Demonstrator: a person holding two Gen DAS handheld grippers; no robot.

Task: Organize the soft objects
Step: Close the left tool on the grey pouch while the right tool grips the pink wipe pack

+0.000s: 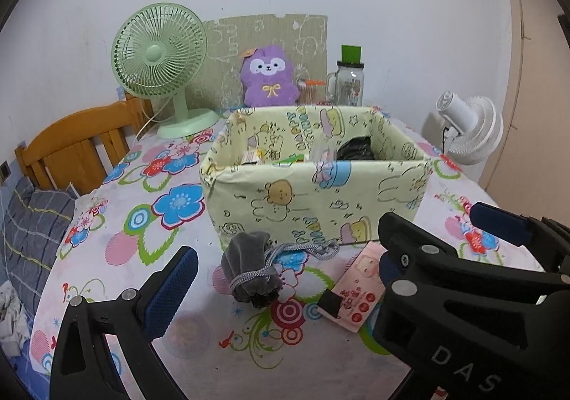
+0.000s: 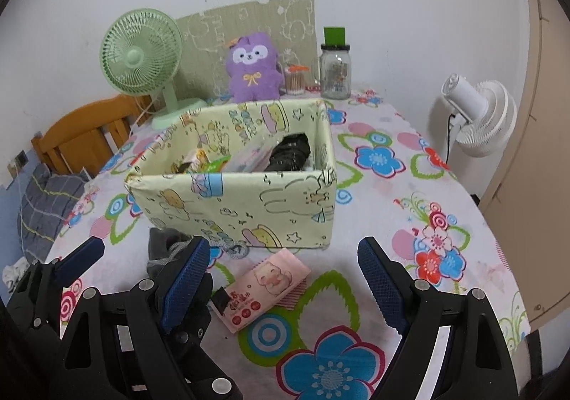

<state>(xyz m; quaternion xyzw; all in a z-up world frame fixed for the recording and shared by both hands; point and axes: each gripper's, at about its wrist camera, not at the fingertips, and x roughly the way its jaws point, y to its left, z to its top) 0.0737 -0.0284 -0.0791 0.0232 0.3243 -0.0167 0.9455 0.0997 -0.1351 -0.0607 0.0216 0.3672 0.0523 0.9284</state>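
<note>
Scanning from the left, I see a wooden orange-brown bed headboard and a pale green desk fan standing at the far edge of the worktop, which is covered in a flowered cloth. My left hand-held gripper hangs above that cloth with its blue-padded fingers spread apart and nothing pressed between them. A small grey velvet drawstring pouch lies on the cloth in the gap, its cord trailing toward the yellow-green cartoon-print fabric box just behind it. The box already holds a crumpled black item and some packets. Behind the box sits a purple plush toy against a sheet of cardboard, with a clear glass jar to its right. In front of the box's right half, a pink pack of wet wipes lies flat on the cloth. My right hand-held gripper is poised over it, fingers wide apart, holding nothing; the pack sits between them without touching the pads. A white fan stands off the far right edge.
</note>
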